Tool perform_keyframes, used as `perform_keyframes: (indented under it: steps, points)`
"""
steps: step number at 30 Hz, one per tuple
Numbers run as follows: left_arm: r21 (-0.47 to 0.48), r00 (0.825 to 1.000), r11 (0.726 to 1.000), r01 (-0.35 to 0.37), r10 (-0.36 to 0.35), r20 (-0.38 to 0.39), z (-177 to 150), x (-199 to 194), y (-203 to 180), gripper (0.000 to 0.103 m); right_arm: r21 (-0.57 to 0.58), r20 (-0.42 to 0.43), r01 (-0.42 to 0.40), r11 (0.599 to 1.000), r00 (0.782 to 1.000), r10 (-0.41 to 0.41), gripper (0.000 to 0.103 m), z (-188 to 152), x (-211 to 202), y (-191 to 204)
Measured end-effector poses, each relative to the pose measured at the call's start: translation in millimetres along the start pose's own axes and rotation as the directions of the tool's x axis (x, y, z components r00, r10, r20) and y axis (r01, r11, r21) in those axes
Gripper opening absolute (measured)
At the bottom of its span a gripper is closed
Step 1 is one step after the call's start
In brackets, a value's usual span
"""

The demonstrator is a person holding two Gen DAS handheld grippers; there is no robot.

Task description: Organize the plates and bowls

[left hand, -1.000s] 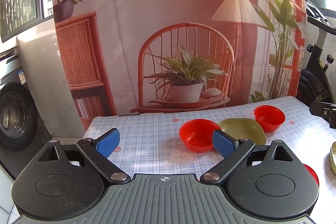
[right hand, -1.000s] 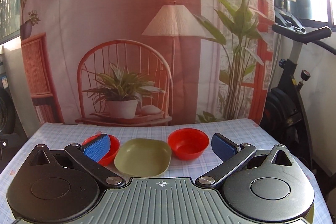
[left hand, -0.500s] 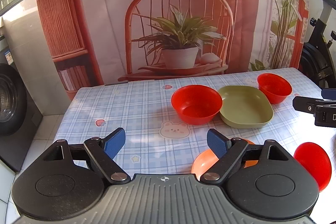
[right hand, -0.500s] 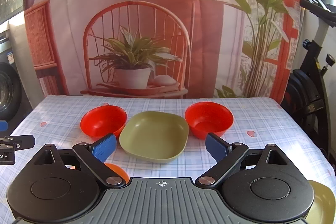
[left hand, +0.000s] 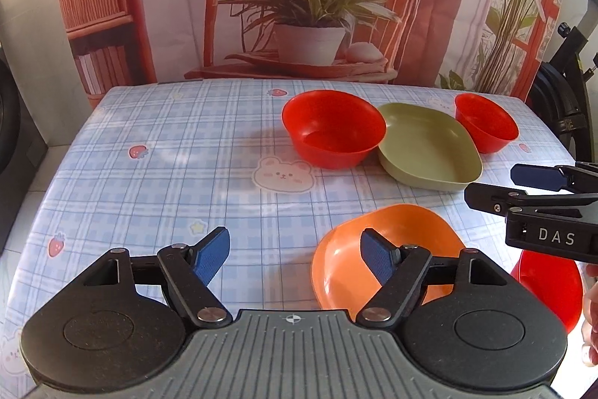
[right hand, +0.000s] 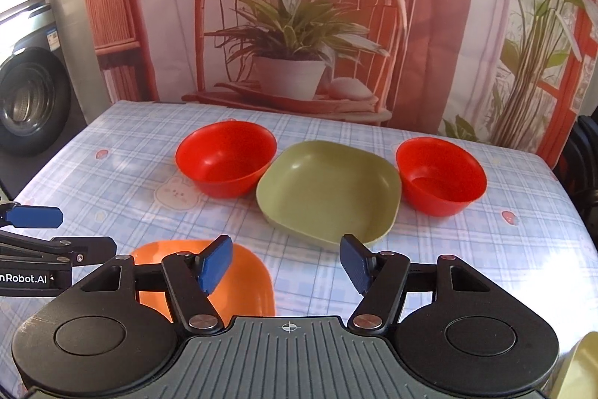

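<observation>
Two red bowls (left hand: 333,128) (left hand: 486,126) flank an olive square plate (left hand: 426,144) at the far side of the checked table. An orange square plate (left hand: 381,242) lies nearer, and a red dish (left hand: 549,283) shows at the right edge. My left gripper (left hand: 295,258) is open and empty above the near table, its right finger over the orange plate. My right gripper (right hand: 286,264) is open and empty, with the olive plate (right hand: 329,189) just ahead, red bowls (right hand: 226,163) (right hand: 441,174) beside it and the orange plate (right hand: 243,283) lower left.
The table (left hand: 168,156) has a blue checked cloth with a bear print (left hand: 282,174). A printed backdrop hangs behind it. A washing machine (right hand: 30,100) stands left, an exercise bike (left hand: 568,92) right. A pale olive dish edge (right hand: 579,365) shows at the lower right.
Both grippers have tilted down and moved in over the table. The orange plate and red dish have come into view, and the bowls look nearer. Both jaws stay open.
</observation>
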State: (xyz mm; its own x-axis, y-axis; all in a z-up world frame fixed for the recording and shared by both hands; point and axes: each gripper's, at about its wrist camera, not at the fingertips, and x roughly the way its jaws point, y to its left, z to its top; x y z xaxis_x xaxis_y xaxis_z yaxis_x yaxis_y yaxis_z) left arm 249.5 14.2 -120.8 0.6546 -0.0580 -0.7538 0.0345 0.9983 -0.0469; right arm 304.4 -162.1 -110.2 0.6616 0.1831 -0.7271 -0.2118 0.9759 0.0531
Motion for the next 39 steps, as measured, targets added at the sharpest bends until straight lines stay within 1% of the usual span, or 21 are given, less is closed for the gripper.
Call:
perform_keyframes:
  steps: [1,3,5,6,8,10,12,13,14,15,17,18,19,20,21,22,24,25,27,34,39]
  points:
    - [-0.011,1.0,1.0,0.008,-0.008,-0.023,-5.1,4.9,0.1,0.079,-0.005,-0.024,-0.005,1.0,1.0,0.005,0.054,-4.5,4.5,2.6]
    - [-0.013,0.998,1.0,0.023,-0.024,-0.066,-13.0,13.4,-1.2,0.076,-0.01,-0.066,-0.017,1.0,0.998,0.016,0.051,-13.2,11.7,7.4]
    - [-0.008,0.995,0.999,0.037,-0.037,-0.093,-17.3,19.2,-2.8,0.067,-0.011,-0.098,-0.025,1.0,0.995,0.024,0.05,-20.6,17.0,10.4]
    - [-0.013,0.994,0.999,0.045,-0.047,-0.102,-18.3,21.0,-2.8,0.066,-0.011,-0.107,-0.024,1.0,0.994,0.023,0.048,-22.6,18.5,11.3]
    - [-0.031,0.991,0.997,0.074,-0.077,-0.112,-19.5,23.3,-1.9,0.066,-0.006,-0.123,-0.021,1.0,0.992,0.02,0.046,-28.5,21.1,11.6]
    - [-0.039,0.988,0.995,0.095,-0.099,-0.119,-21.6,25.7,-2.9,0.066,0.001,-0.137,-0.028,1.0,0.99,0.028,0.042,-31.9,22.9,10.5]
    - [-0.041,0.987,0.995,0.093,-0.098,-0.13,-22.5,27.7,-4.1,0.066,0.006,-0.15,-0.033,0.999,0.988,0.034,0.039,-34.3,24.9,9.5]
    - [-0.047,0.986,0.995,0.087,-0.093,-0.141,-23.6,29.1,-5.7,0.064,0.008,-0.155,-0.034,0.999,0.987,0.034,0.038,-35.4,25.8,9.4]
    - [-0.053,0.985,0.995,0.084,-0.091,-0.148,-24.9,30.1,-5.6,0.06,0.013,-0.159,-0.032,0.999,0.987,0.034,0.038,-36.6,27.1,8.6]
    - [-0.07,0.982,0.994,0.084,-0.094,-0.161,-26.7,31.4,-3.9,0.057,0.02,-0.161,-0.031,0.999,0.986,0.034,0.034,-37.2,27.8,8.2]
    - [-0.11,0.977,0.989,0.099,-0.117,-0.178,-29.3,33.4,-0.1,0.046,0.037,-0.169,-0.032,0.999,0.985,0.038,0.031,-37.9,30.2,6.3]
    - [-0.125,0.975,0.987,0.104,-0.125,-0.181,-30.0,34.2,1.7,0.044,0.041,-0.171,-0.032,0.999,0.985,0.038,0.029,-38.3,31.2,5.4]
    - [-0.132,0.976,0.986,0.104,-0.127,-0.179,-30.4,34.3,2.8,0.041,0.042,-0.172,-0.03,0.999,0.984,0.037,0.026,-38.7,31.5,5.1]
    - [-0.13,0.977,0.987,0.097,-0.119,-0.174,-31.1,33.5,3.2,0.036,0.043,-0.173,-0.028,0.999,0.984,0.035,0.024,-39.0,32.3,5.0]
    - [-0.128,0.978,0.987,0.094,-0.115,-0.174,-31.4,33.3,3.1,0.032,0.043,-0.174,-0.028,0.999,0.984,0.035,0.017,-39.2,32.3,4.7]
    - [-0.126,0.978,0.988,0.095,-0.116,-0.175,-31.8,33.2,2.9,0.025,0.044,-0.175,-0.03,0.999,0.984,0.037,0.011,-39.7,31.9,4.7]
    - [-0.124,0.976,0.986,0.11,-0.13,-0.173,-32.7,33.4,2.7,0.021,0.044,-0.173,-0.03,0.999,0.984,0.037,0.009,-40.5,30.4,5.2]
    - [-0.116,0.976,0.987,0.115,-0.134,-0.17,-32.9,32.6,1.4,0.017,0.044,-0.172,-0.034,0.998,0.984,0.042,0.009,-40.8,29.5,6.6]
    - [-0.104,0.978,0.987,0.119,-0.135,-0.159,-33.8,29.6,-0.5,0.016,0.048,-0.172,-0.039,0.998,0.984,0.047,0.008,-41.2,28.5,7.2]
    - [-0.101,0.982,0.99,0.095,-0.11,-0.151,-35.0,26.2,2.7,0.015,0.06,-0.173,-0.061,0.996,0.982,0.07,0.008,-43.0,23.6,11.5]
    - [-0.045,0.989,0.996,0.081,-0.086,-0.118,-29.1,18.0,0.3,0.015,0.086,-0.144,-0.072,0.994,0.986,0.084,0.008,-39.3,14.2,10.2]
